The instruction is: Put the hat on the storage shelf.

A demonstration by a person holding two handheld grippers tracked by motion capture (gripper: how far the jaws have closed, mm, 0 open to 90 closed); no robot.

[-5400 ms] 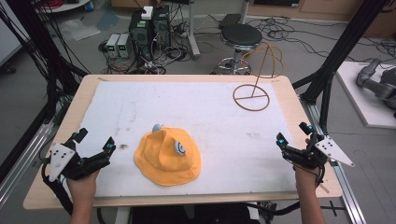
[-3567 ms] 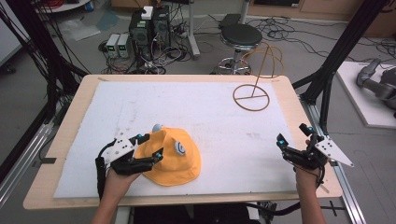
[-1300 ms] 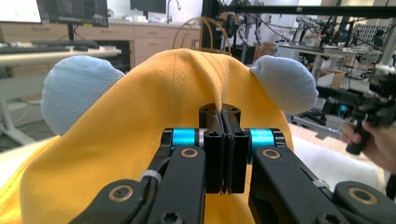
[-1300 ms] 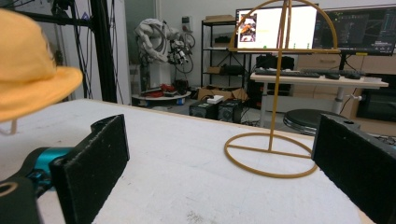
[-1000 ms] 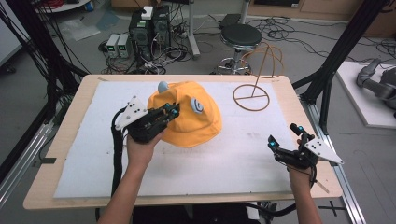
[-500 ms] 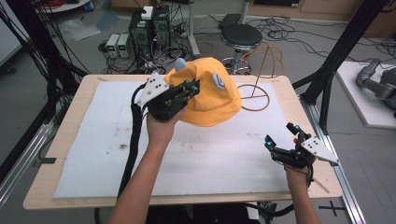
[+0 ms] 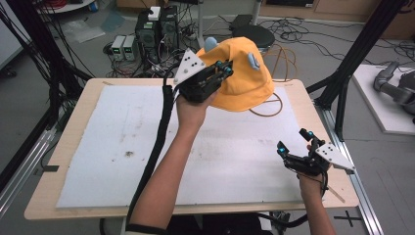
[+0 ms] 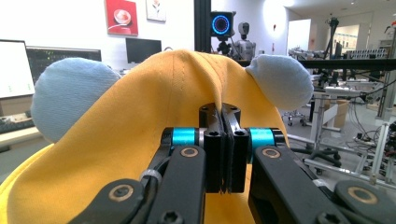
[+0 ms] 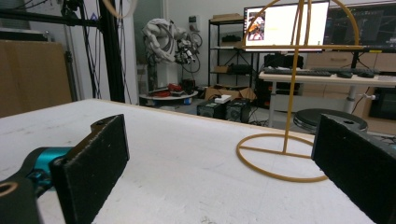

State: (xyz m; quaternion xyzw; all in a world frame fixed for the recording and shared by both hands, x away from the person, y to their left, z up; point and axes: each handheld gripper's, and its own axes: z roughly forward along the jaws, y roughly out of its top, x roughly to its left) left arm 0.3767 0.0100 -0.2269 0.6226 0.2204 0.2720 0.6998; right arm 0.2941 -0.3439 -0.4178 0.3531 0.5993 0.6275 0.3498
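The left gripper [image 7: 222, 68] pinched the yellow hat [image 7: 247, 85] tight, held above the wire stand [image 7: 274, 105]. The right gripper [image 7: 293, 142] gaped wide and empty, near that stand.

No legible text, label, brand, number or sign anywhere. Red framed poster [image 8: 121, 17] on the white wall in the left gripper view: a pale round picture, no letters to make out. Dark flat monitor [image 8: 60, 57] below it: faint green lines, too small to read. Bright wide screen [image 9: 284, 24] at the back of the right gripper view: a small coloured picture and pale blocks (possibly writing, but far too blurred). Small grey boxes [image 7: 123, 48] on the floor beyond the table in the high view: markings unreadable.
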